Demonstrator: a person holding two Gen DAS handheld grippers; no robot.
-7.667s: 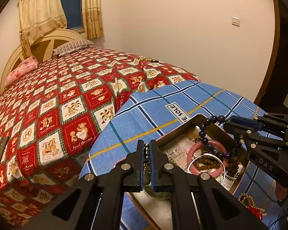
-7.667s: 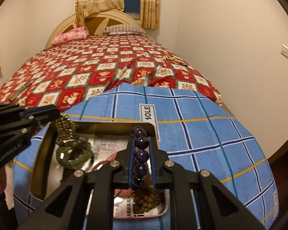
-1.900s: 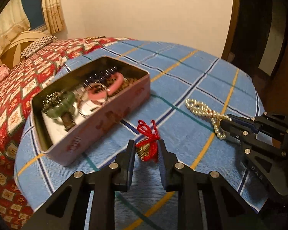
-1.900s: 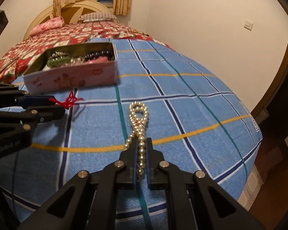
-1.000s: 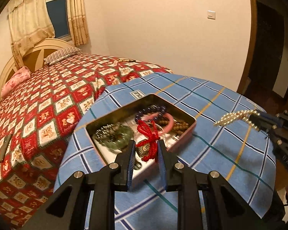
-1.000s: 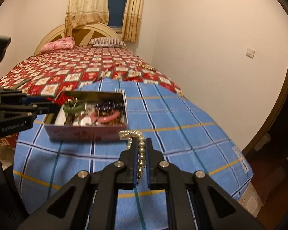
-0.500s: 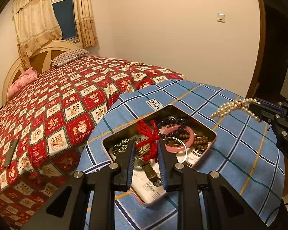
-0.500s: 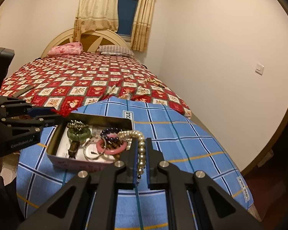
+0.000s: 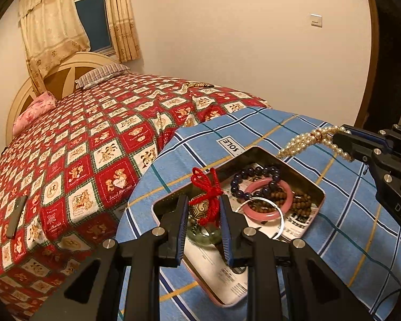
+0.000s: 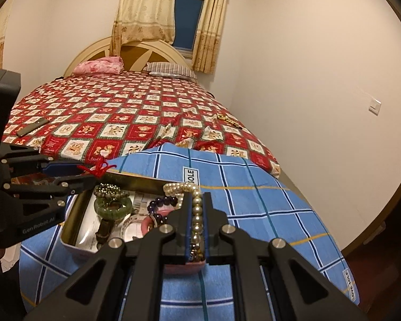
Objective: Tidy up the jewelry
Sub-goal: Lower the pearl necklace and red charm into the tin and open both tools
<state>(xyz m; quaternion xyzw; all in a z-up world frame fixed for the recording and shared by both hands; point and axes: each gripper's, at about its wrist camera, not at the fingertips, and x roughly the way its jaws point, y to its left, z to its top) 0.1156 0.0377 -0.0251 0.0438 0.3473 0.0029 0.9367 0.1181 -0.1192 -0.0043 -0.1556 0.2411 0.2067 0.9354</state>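
left wrist view: the left tongs hover over the near-left end of the open pink metal tin, nipping a red knotted cord charm with a brass bagua pendant. right wrist view: the right tongs hover over the tin's right end on the blue plaid surface, clamped tight on a white pearl bead strand.

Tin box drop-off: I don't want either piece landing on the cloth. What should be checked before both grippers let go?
1. Left gripper shut on red-corded charm: ok.
2. Charm over the tin box: ok.
3. Right gripper shut on pearl string: ok.
4. Pearl string wholly over the box: cannot tell.
5. Free room among the bracelets: ok.
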